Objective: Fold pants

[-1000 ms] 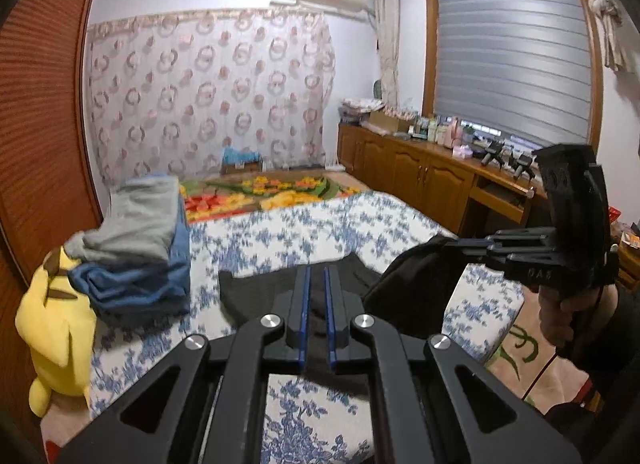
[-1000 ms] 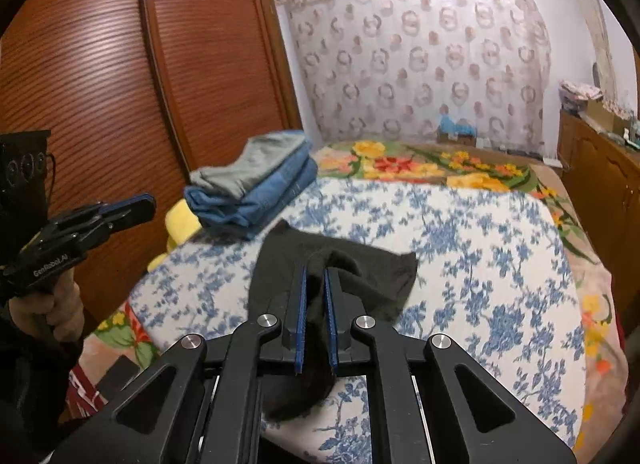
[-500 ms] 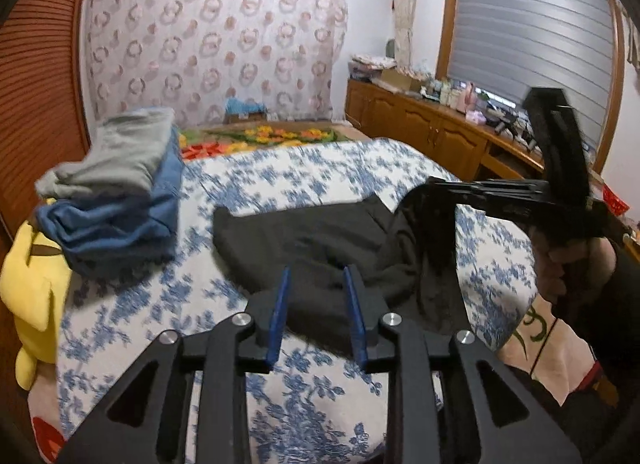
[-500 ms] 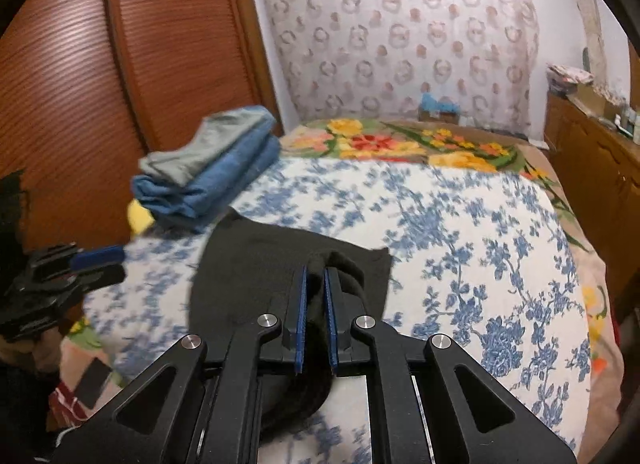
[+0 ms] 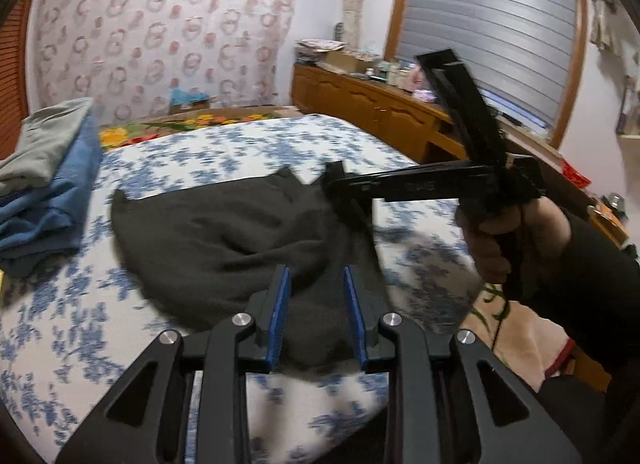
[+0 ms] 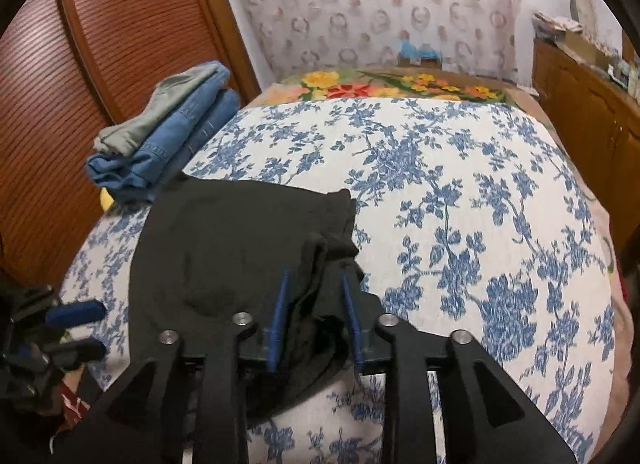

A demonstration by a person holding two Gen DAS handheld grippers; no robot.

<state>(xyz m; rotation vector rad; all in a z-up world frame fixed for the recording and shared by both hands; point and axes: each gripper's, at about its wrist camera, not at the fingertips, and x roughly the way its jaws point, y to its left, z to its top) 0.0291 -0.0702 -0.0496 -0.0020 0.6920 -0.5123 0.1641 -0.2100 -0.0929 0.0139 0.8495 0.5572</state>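
Note:
Black pants (image 5: 224,232) lie in a loose heap on the blue-flowered bed sheet (image 5: 240,143). My left gripper (image 5: 316,270) hovers over their near edge with its blue pads apart, and nothing is pinched. In the right wrist view the pants (image 6: 224,244) spread to the left. A raised fold of them stands between the pads of my right gripper (image 6: 314,276), whose jaws are opening and do not press on the cloth. The right gripper (image 5: 340,183) also appears in the left wrist view, held by a hand (image 5: 492,240). The left gripper (image 6: 80,330) shows at the lower left.
A stack of folded jeans and grey cloth (image 6: 172,135) sits at the bed's left side beside a brown slatted wardrobe (image 6: 100,43). A wooden cabinet (image 5: 380,111) runs along the right wall. The sheet (image 6: 460,183) right of the pants is bare.
Both grippers came down toward the bed with the pants. The left jaws parted first and let go, then the right jaws parted. The pants now rest on the sheet.

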